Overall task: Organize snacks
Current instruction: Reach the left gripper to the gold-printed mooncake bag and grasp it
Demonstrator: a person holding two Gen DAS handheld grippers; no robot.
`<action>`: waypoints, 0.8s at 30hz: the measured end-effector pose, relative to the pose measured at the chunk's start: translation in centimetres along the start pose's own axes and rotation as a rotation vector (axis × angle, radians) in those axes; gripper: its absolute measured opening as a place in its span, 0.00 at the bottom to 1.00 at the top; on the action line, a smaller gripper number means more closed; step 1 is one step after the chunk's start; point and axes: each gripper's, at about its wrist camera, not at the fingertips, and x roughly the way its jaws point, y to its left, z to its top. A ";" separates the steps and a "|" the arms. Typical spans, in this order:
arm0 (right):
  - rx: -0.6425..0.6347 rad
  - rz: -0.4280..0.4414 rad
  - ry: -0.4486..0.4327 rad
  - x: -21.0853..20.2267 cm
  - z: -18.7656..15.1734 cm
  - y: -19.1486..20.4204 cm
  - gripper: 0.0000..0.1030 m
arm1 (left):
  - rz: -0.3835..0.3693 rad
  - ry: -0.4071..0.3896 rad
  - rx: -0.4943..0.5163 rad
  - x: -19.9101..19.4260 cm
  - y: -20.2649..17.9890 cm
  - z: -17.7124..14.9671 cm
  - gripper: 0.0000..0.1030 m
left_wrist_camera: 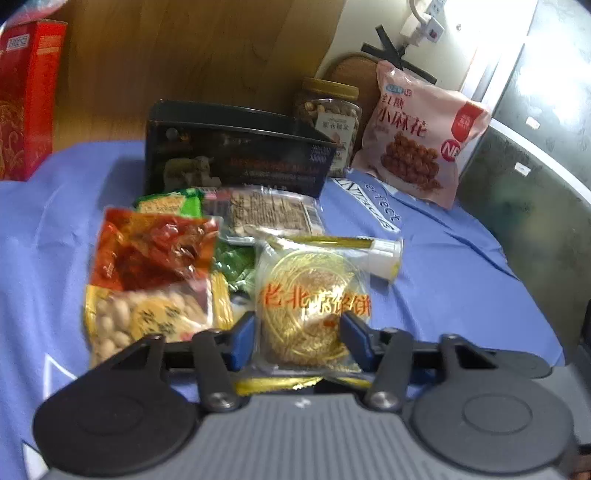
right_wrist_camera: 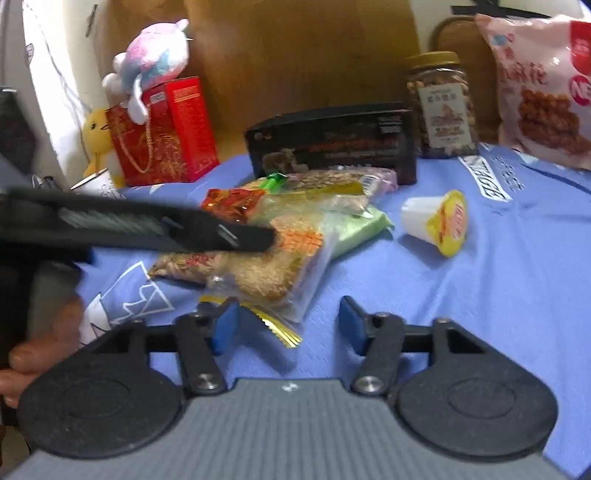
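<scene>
Wooden headboard (left_wrist_camera: pixel 207 55), white wall (left_wrist_camera: pixel 354 33), blue bedsheet (left_wrist_camera: pixel 461 288)

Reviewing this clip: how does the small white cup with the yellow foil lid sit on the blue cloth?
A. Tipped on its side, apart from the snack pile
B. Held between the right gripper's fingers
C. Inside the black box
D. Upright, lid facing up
A. In the right wrist view the cup lies on its side on the blue cloth, its lid facing sideways, clear of the snack pile.
</scene>
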 end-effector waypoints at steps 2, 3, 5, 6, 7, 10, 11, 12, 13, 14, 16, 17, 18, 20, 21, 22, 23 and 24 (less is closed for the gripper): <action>0.018 0.017 0.006 -0.3 0.0 -0.2 0.36 | 0.005 -0.003 0.022 0.2 -1.0 0.0 0.44; 0.021 0.015 0.000 -0.6 -0.2 -0.3 0.35 | 0.002 -0.003 0.027 -0.1 -1.2 -0.4 0.44; 0.051 0.029 0.000 -1.4 -0.7 -0.8 0.35 | -0.003 0.000 0.044 0.1 -2.2 -1.1 0.43; 0.064 0.035 -0.001 -1.9 -1.0 -1.0 0.35 | -0.009 0.002 0.051 0.1 -2.7 -1.3 0.43; 0.065 0.035 -0.006 -2.5 -1.3 -1.0 0.35 | -0.016 0.003 0.055 0.2 -3.0 -1.6 0.43; 0.075 0.032 -0.011 -4.0 -2.4 -1.2 0.35 | -0.025 0.016 0.049 0.3 -3.9 -2.2 0.44; 0.079 0.033 -0.008 -4.1 -2.5 -1.3 0.35 | -0.029 0.018 0.043 -0.1 -3.9 -2.7 0.45; 0.085 0.034 -0.005 -4.3 -2.6 -1.5 0.35 | -0.037 0.013 0.035 -1.3 -3.5 -3.9 0.47; 0.089 0.036 -0.003 -4.4 -2.6 -1.6 0.37 | -0.040 0.016 0.028 -1.3 -3.5 -3.9 0.49; 0.089 0.038 -0.004 -4.5 -2.7 -1.7 0.37 | -0.048 0.013 0.020 -1.3 -3.4 -3.9 0.49; 0.089 0.024 -0.018 -4.9 -2.9 -1.9 0.38 | -0.045 -0.001 0.017 -1.7 -3.3 -4.4 0.49; 0.086 0.019 -0.022 -5.0 -3.0 -2.0 0.38 | -0.038 -0.007 0.022 -1.8 -3.4 -4.3 0.51; 0.081 0.014 -0.028 -5.1 -3.1 -2.0 0.43 | -0.036 -0.012 0.030 -2.0 -3.4 -4.3 0.52; 0.075 0.004 -0.039 -5.5 -3.3 -2.1 0.55 | -0.035 -0.020 0.047 -2.1 -3.6 -4.3 0.54; 0.069 -0.006 -0.050 -5.7 -3.4 -2.1 0.59 | -0.034 -0.024 0.053 -2.2 -3.7 -4.2 0.55; 0.056 -0.021 -0.061 -5.9 -3.6 -2.1 0.59 | -0.032 -0.027 0.057 -2.3 -3.9 -4.3 0.55; 0.041 -0.036 -0.067 -6.0 -3.6 -2.0 0.59 | -0.033 -0.030 0.060 -2.3 -3.9 -4.3 0.55; 0.032 -0.049 -0.071 -6.1 -3.8 -2.0 0.59 | -0.034 -0.032 0.061 -2.3 -4.0 -4.3 0.55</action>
